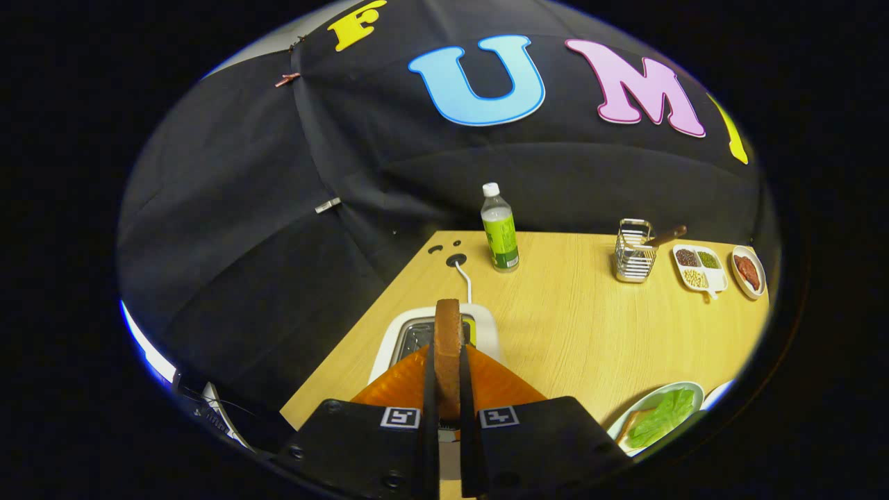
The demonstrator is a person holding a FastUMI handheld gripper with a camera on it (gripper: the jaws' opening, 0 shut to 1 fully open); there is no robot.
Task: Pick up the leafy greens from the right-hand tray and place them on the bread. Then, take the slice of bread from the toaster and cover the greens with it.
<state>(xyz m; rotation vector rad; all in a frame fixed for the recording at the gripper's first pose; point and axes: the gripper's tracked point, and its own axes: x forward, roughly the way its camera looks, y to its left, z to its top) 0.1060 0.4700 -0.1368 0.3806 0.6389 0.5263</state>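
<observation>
The gripper [448, 389] pinches a slice of bread [448, 347] on edge, 1 finger pressed to each flat face, so the slice stands upright between them with its crust edge toward the camera. The slice is above the toaster [486, 323]; whether its lower edge has cleared the slot cannot be told, since the fingers hide it.

The white toaster sits on the wooden table [569, 326] just ahead of the fingers, at 12 o'clock, and its cord [464, 278] runs back to a hole [456, 260] in the tabletop.

At about 3 o'clock from the fingers, near the table's front edge, is a pale green plate [653, 399] holding bread [635, 420] with the greens [663, 417] lying on top of it. The rim of a 2nd dish [719, 392] touches it on the far side.

Beyond the toaster, at 12 to 1 o'clock, stands a capped bottle [499, 228] with a green label. Farther round, at about 2 o'clock, a wire holder [634, 251] holds a brown-handled utensil [665, 236]. Just beside it is a white tray [699, 268] with 3 compartments of beans or grains, and next to that a small dish [748, 271] of something red-brown.
</observation>
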